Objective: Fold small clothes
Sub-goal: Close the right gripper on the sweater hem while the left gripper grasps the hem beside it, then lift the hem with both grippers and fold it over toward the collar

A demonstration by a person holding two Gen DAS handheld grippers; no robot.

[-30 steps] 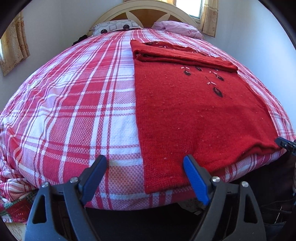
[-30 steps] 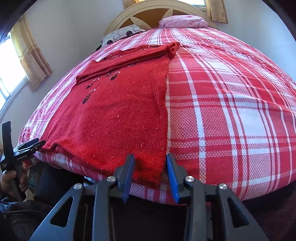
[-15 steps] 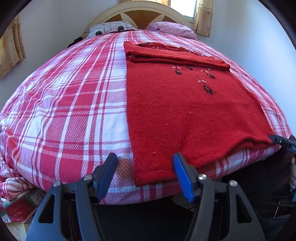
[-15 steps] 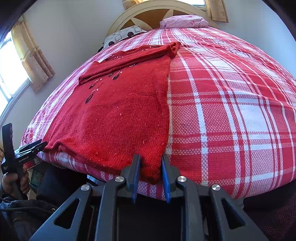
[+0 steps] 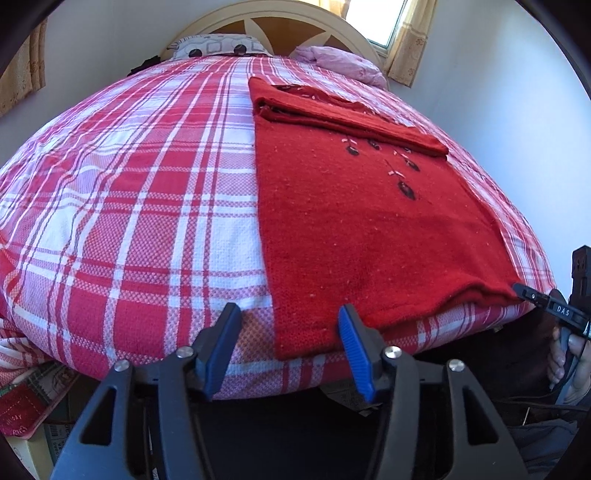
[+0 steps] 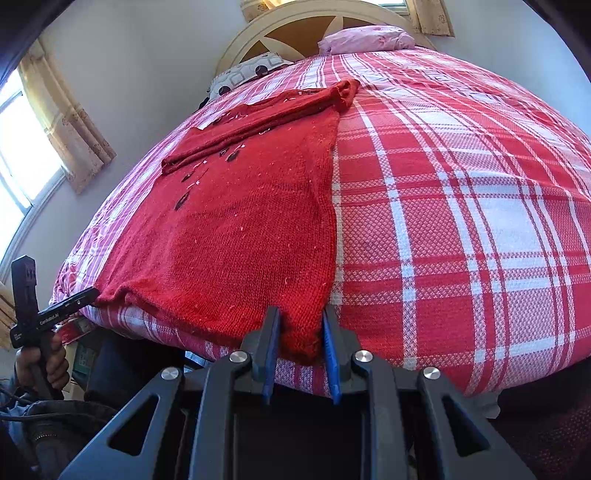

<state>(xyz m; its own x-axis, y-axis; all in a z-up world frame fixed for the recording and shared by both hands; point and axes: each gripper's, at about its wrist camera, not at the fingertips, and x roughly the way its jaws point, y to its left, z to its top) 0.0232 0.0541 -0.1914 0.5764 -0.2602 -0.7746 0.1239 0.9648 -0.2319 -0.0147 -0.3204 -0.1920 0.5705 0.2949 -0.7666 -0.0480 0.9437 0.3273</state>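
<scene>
A red knit sweater (image 5: 354, 221) with dark embroidered flowers lies flat on the plaid bed, its sleeves folded across the far end. It also shows in the right wrist view (image 6: 251, 236). My left gripper (image 5: 288, 325) is open, its fingers straddling the sweater's near left hem corner at the bed edge. My right gripper (image 6: 299, 325) has its jaws close around the sweater's other near hem corner, with a narrow gap still showing. The right gripper's tip appears in the left wrist view (image 5: 532, 295), and the left gripper's tip in the right wrist view (image 6: 77, 299).
The bed has a red and white plaid cover (image 5: 129, 206). A patterned pillow (image 5: 214, 46) and a pink pillow (image 5: 336, 61) lie by the arched headboard (image 6: 295, 33). Curtained windows (image 6: 22, 147) are on the walls. A box (image 5: 22, 410) sits on the floor at left.
My left gripper moved right and closer to the sweater's hem corner. My right gripper stays at the other corner with its jaws narrowed around the cloth.
</scene>
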